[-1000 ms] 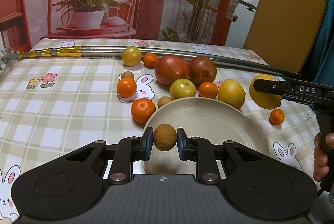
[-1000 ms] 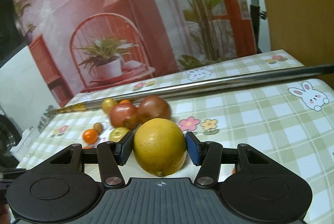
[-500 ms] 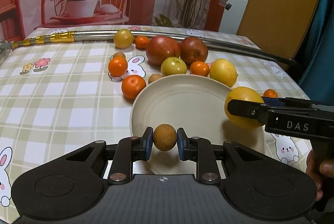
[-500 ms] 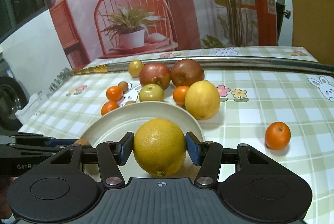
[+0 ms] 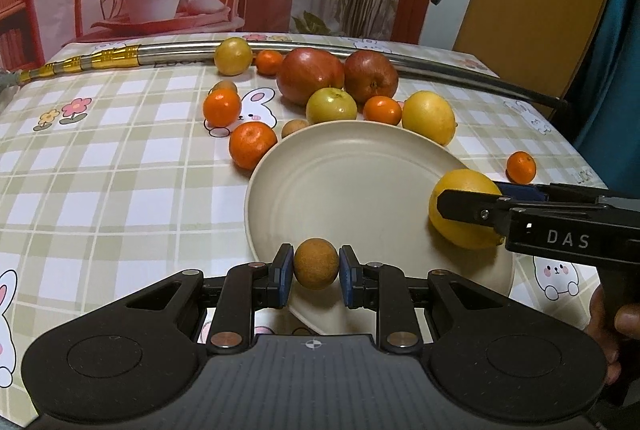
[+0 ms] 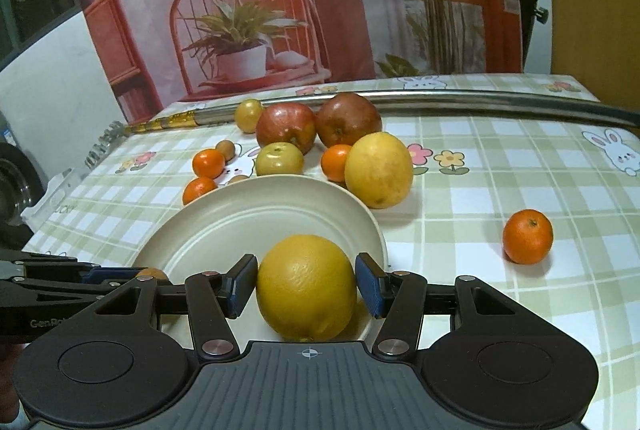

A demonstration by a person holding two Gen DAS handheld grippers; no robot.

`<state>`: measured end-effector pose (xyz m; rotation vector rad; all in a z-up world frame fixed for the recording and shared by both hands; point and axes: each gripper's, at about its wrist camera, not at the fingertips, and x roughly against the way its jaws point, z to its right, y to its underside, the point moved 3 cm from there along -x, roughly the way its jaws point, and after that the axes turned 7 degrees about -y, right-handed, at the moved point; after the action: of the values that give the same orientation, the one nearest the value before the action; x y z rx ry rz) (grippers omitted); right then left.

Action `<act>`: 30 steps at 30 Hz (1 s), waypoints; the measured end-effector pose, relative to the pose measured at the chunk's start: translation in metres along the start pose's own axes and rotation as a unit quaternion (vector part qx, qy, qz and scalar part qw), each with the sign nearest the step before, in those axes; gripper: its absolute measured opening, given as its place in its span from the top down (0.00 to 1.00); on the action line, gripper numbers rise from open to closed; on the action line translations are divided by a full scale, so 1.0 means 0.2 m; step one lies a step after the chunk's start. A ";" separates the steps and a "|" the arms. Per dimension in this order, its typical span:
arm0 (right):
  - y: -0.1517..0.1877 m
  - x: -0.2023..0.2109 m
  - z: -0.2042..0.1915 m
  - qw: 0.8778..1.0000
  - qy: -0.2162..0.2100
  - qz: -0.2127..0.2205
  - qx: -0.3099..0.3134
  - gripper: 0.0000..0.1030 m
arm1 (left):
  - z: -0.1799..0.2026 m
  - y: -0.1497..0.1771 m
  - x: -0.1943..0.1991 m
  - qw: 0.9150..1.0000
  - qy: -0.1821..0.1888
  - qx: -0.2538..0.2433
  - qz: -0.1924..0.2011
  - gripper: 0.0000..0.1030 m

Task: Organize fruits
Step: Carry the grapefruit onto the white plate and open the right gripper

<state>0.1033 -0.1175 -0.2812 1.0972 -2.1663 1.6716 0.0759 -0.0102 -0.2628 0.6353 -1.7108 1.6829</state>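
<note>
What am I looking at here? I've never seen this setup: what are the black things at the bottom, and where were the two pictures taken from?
There is no robot. A person holds a pair of handheld tongs in each hand, and each carries a wide-angle camera looking forward along its fingers. The black shape at the bottom of each picture is that tool's own body.

The left camera shows the left tongs around a small brown fruit at the near rim of a beige plate. The right camera shows the right tongs, pads slightly apart from a large yellow citrus that appears to rest on the plate.

On the checked tablecloth lie two red apples, small oranges, another yellow citrus and a metal pole.
</note>
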 end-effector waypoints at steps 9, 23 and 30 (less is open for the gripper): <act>0.00 0.00 -0.01 1.000 -0.001 0.003 0.006 0.51 | 0.01 0.01 0.00 1.000 0.001 -0.001 -0.001 0.75; -0.01 0.02 -0.02 1.000 0.002 0.012 0.013 0.47 | 0.01 0.00 0.02 1.000 0.005 -0.001 0.013 0.70; -0.03 0.05 -0.01 0.999 0.006 0.028 0.014 0.47 | 0.01 0.00 0.04 1.000 0.003 -0.004 0.021 0.70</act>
<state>0.1002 -0.1204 -0.2708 1.0413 -2.1926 1.7322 0.0713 -0.0111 -0.2567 0.5944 -1.7368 1.7042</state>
